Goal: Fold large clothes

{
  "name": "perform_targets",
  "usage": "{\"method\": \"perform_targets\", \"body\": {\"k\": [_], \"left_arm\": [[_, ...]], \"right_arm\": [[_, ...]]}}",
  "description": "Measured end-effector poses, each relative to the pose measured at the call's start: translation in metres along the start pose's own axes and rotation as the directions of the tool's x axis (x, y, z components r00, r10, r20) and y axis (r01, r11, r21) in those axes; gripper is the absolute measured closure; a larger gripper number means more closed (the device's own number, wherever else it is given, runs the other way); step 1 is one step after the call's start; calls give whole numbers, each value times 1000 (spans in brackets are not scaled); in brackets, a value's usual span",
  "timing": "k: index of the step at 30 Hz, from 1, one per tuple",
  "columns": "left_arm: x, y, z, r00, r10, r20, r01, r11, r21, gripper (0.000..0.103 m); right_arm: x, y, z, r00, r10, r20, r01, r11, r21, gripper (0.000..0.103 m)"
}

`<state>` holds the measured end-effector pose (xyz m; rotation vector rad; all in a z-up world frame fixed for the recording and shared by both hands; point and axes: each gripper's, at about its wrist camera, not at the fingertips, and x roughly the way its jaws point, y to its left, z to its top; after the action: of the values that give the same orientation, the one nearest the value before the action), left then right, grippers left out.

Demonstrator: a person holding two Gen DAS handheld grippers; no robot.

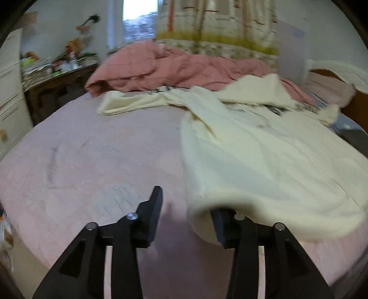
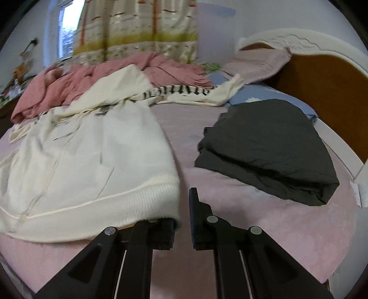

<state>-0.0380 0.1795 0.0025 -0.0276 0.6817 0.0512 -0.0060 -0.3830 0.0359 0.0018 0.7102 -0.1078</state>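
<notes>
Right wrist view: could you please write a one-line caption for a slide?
Open right gripper at the ribbed hem of a cream sweater, spread on a pink bed beside folded dark clothing.

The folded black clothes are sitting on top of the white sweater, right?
Not quite. The folded black clothes lie beside the white sweater, apart from it, straight on the pink bed cover. The right wrist view shows bare pink between them.

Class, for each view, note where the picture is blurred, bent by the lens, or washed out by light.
Left wrist view: motion blur smears the curtain and the cluttered desk; the window is blown out white; the bed bulges like a dome. Right wrist view: sharper on the dark folded garment, softer on the cream sweater; black vignette in the corners.
</notes>
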Motion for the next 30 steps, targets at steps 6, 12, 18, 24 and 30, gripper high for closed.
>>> {"method": "perform_targets", "body": {"k": [6,12,18,24,30], "left_arm": [[-30,-27,-1,997,53,52,-57,994,91,21],[3,-49,-17,992,49,-117,-27,983,184,21],[14,-86,-8,987,105,-124,-75,972,225,13],[35,-77,-11,950,262,-172,-233,958,169,36],[-8,-34,-3,948,318,13,-317,947,-47,88]], "right_arm": [[-12,3,-21,1000,17,4,-17,1000,24,94],[-35,6,-49,999,48,-18,-48,999,-6,93],[-66,23,-59,996,79,50,-77,997,-29,90],[-68,52,-48,990,98,98,-91,993,-73,90],[-14,65,-47,1000,12,-23,-14,996,-85,90]]}}
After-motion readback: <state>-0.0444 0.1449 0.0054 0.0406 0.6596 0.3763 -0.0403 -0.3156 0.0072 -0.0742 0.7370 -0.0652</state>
